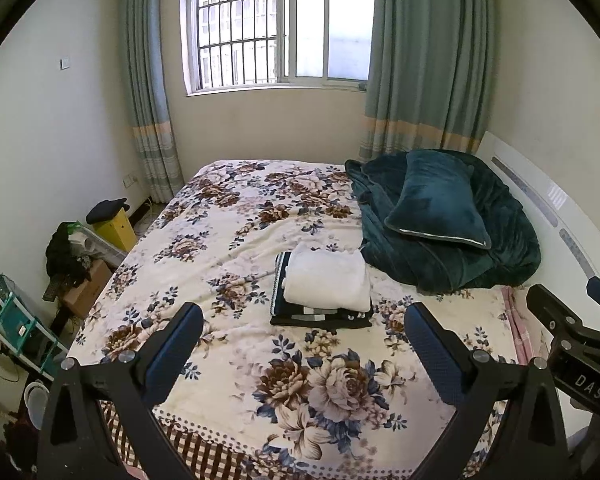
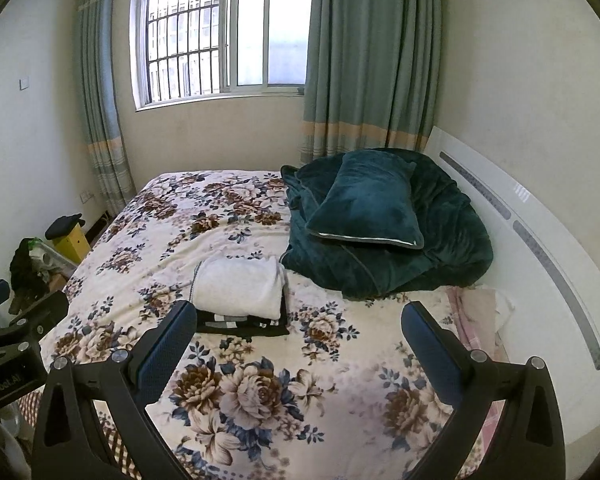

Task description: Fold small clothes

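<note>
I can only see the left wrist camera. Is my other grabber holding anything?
Observer: No. In the right wrist view, the right gripper is wide open. Only the flowery bedspread shows between its fingers.
Operator: What is it pointing at?
Observer: The bed. The pile of folded clothes lies just past the tip of its left finger.
Operator: Is anything hiding near the headboard?
Observer: Yes. Something white and crumpled sits beside the pink cloth, right by the headboard. I cannot tell what it is.
</note>
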`<state>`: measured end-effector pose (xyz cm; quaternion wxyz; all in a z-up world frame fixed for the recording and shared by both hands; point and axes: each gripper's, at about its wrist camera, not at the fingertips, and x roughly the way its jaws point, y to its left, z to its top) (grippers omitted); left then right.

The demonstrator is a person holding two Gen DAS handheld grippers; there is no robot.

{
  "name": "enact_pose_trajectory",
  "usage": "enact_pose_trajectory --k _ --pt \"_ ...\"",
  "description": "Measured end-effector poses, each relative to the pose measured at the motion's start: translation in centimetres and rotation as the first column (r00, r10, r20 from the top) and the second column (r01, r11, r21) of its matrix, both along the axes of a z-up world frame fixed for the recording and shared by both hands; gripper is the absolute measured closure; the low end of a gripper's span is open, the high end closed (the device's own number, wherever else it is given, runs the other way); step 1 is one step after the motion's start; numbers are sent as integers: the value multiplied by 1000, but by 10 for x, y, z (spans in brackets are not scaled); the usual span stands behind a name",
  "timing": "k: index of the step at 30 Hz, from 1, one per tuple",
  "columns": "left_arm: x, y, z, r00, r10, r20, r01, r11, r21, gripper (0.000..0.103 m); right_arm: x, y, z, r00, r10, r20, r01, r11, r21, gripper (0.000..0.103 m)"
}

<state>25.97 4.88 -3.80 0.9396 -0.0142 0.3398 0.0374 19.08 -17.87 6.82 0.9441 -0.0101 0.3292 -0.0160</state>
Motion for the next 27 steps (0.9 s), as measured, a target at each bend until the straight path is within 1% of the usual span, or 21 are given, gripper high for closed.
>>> enact_pose_trajectory --k 16,27 --pt "-5 2 2 1000 9 0 -9 1000 0 0 15 3 0 999 40 -6 -40 999 1 0" --pt "-6 1 2 1000 13 1 -13 1000 0 0 18 5 -3 999 48 -4 -48 999 5 0"
